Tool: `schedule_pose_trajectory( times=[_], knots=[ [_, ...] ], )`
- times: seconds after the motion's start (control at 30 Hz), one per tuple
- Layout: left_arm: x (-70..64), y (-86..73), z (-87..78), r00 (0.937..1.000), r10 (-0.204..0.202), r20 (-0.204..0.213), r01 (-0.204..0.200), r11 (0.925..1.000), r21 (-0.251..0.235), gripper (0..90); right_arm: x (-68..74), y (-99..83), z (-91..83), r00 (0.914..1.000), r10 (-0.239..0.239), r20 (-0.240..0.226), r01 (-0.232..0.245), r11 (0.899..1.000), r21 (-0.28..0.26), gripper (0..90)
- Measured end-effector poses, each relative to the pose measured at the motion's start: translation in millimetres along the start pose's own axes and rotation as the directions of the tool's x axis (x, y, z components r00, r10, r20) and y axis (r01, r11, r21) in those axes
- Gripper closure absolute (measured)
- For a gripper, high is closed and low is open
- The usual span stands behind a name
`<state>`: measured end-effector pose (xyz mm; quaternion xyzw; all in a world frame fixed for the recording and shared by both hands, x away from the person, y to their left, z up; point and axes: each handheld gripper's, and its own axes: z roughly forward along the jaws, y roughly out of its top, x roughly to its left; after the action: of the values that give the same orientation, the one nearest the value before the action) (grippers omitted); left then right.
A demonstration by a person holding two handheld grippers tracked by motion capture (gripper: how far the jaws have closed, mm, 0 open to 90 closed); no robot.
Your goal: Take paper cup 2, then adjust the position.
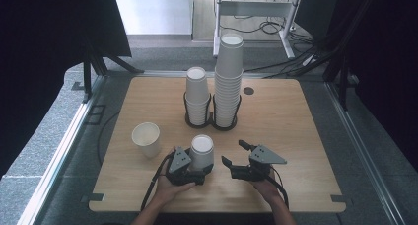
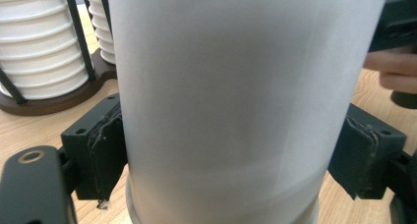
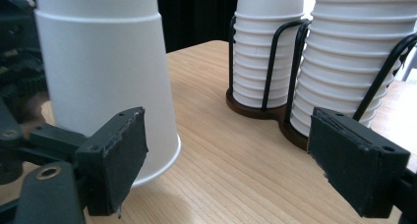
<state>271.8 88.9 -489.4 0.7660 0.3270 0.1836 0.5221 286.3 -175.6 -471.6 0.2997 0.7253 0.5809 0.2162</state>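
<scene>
Left gripper (image 1: 199,171) clamps inverted paper cup (image 1: 202,152) low on wall, cup rim-down on table (image 1: 296,136) between its jaws. Right gripper (image 1: 235,158) spread wide, empty, just right of cup. Cup likely light, thin-walled, crushable; grip gently near stiffer rim.

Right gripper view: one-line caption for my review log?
Open right tool faces an upside-down paper cup beside two racked cup stacks.

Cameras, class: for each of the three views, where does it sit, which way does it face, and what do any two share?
High view: above the table, facing forward and down; forearms and both grippers show.
Left gripper view: on the left gripper, facing the upside-down cup between its jaws.
Right gripper view: on the right gripper, jaws apart.
All share that cup and the cup stacks.
</scene>
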Motion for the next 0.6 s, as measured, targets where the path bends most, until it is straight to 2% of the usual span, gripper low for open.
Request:
schedule_pose_trajectory(
  times=[0.23,0.6],
  knots=[
    [1.5,1.1,2.8,1.0,-0.004,-0.002,0.004,0.9999,0.012,13.7,4.6,6.0,-4.1,0.9998,0.002,-0.019,-0.003,1.0,-0.029,15.5],
    [-5.0,-0.4,10.3,0.9994,0.034,0.004,-0.034,0.9983,0.048,13.6,15.3,12.4,-5.9,0.9983,-0.014,-0.057,0.011,0.999,-0.048,15.5]
  ],
)
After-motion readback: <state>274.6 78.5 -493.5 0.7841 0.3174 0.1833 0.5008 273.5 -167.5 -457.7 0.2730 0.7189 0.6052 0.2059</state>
